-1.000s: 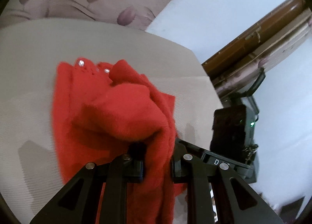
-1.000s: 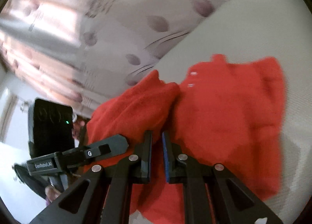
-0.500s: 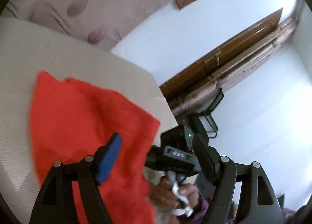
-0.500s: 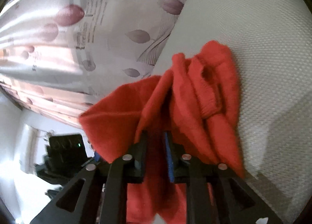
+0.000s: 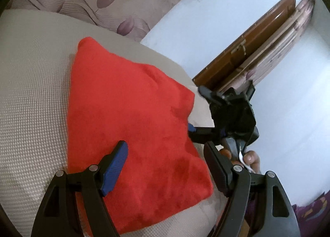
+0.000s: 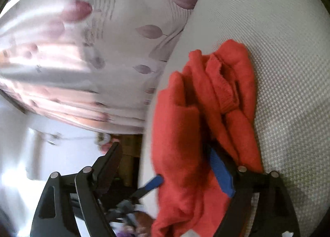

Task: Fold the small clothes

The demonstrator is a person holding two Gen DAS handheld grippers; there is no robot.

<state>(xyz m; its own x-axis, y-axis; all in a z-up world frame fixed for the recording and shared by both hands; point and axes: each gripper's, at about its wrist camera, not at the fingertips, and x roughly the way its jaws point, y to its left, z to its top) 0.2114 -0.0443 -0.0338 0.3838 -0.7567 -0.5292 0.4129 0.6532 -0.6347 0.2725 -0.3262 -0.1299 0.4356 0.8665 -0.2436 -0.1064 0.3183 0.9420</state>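
Nearest, left gripper (image 5: 165,152) spread wide over red garment (image 5: 132,125), pinching nothing. Beside it, right gripper (image 6: 171,158) opening, cloth between its jaws but unpressed. Beyond, garment folded flat on beige textured surface (image 5: 35,84); behind, leaf-patterned curtain (image 5: 99,0).

We see a small red fleece garment (image 5: 134,134) folded over on the pale, woven-textured counter (image 5: 31,92), its upper layer lying smooth and nearly flat, tapering to a corner at the far end. From the other side, we find the same garment's (image 6: 185,123) open edge bunched in several soft, rounded folds stacked against one another, with a ribbed cuff showing among them.
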